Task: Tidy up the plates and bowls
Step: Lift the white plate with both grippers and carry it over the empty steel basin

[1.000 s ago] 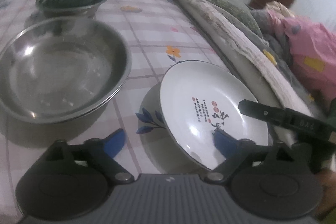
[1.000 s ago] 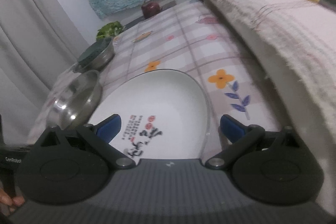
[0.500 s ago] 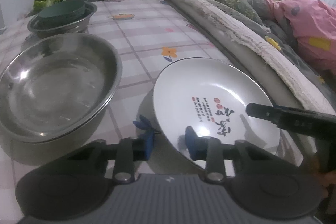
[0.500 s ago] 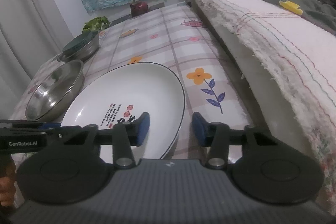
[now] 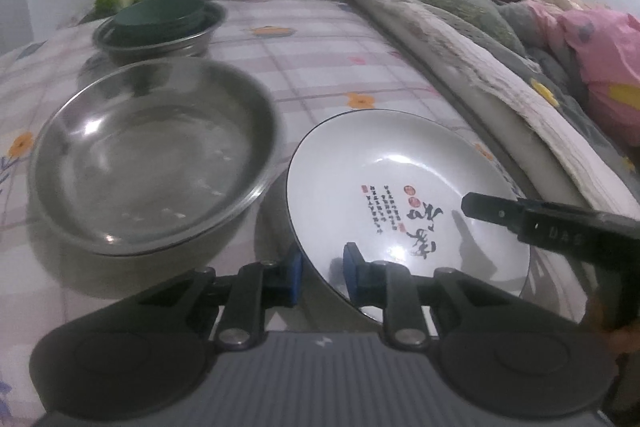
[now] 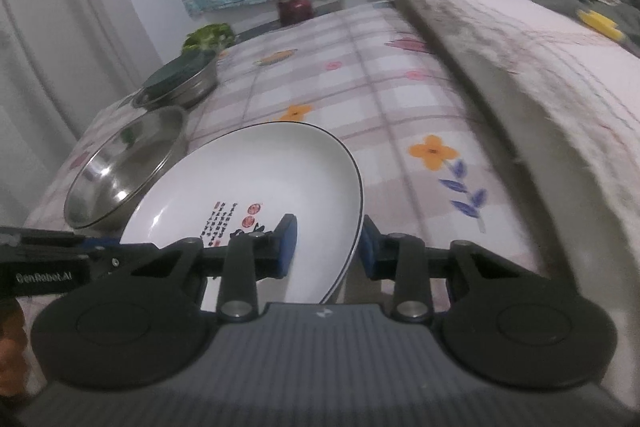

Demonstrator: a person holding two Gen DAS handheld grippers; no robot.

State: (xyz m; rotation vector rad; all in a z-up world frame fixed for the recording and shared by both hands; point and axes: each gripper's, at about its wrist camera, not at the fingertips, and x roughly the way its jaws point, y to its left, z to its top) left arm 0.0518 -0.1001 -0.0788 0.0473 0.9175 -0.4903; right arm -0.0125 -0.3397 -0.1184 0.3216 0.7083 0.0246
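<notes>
Both grippers, left point(image 5: 320, 277) and right point(image 6: 326, 247), fingers wide before, just closed, clamped on white plate point(image 5: 400, 167) rim.

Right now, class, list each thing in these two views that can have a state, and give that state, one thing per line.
White plate: tilted, gripped at two rim spots.
Left gripper: fingers just closed, shut on the plate's near rim.
Right gripper: fingers just closed, shut on the plate's rim.
Large steel bowl: upright, empty, on the tablecloth.
Small steel bowl: upright, holds a dark green dish.
</notes>
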